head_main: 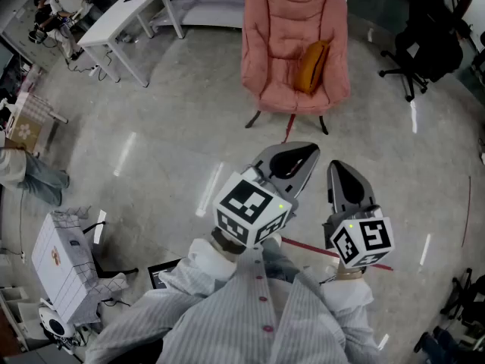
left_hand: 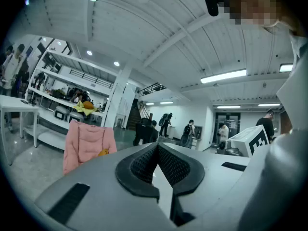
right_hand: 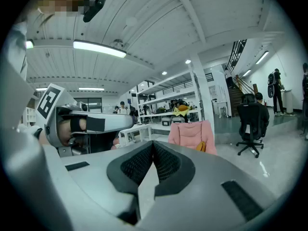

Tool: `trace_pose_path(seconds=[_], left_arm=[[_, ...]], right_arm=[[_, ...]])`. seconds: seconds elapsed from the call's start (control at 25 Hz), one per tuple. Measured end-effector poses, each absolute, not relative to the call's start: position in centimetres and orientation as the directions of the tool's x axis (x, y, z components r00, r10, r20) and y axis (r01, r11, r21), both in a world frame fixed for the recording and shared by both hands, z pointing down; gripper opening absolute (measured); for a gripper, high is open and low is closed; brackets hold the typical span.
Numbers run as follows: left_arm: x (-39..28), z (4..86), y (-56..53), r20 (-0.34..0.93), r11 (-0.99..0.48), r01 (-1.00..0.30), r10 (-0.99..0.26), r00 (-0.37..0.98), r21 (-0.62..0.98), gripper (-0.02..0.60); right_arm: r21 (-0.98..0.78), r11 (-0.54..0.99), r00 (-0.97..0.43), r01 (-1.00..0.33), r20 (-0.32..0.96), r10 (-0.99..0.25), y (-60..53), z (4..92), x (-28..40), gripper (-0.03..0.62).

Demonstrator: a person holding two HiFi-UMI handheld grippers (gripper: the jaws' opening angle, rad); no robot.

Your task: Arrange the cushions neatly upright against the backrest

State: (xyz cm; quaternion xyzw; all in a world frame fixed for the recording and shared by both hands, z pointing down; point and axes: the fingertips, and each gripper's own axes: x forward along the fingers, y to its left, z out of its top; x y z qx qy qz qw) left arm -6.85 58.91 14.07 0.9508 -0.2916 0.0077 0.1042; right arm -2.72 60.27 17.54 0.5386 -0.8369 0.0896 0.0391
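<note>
Black ribbed pads (left_hand: 144, 163) are pressing together, gripping nothing, on the left gripper (head_main: 297, 160) and right gripper (head_main: 345, 182); both are probably waiting because the orange cushion (head_main: 311, 67) is leaning askew in the pink armchair (head_main: 292, 21), well ahead.

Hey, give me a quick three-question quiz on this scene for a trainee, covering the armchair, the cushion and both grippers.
1. True or false: the orange cushion lies on the floor beside the pink padded armchair.
2. The left gripper and the right gripper are: A) both shut and empty; B) both wide open; C) both shut on a blanket.
3. In the head view, what piece of furniture stands near the right edge, apart from the armchair?

Key: 1 false, the cushion sits tilted inside the armchair; 2 A; 3 a black wheeled office chair.
</note>
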Motion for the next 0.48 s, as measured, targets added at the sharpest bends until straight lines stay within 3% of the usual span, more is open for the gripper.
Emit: trace_pose_path(seconds=[0.48], left_arm=[[-5.3, 14.0, 59.4, 0.08, -0.791, -0.59, -0.585, 0.807, 0.16, 0.009]], right_arm=[[-0.051, 0.412, -0.415, -0.91, 0.148, -0.898, 60.7, 16.9, -1.1, 0.012]])
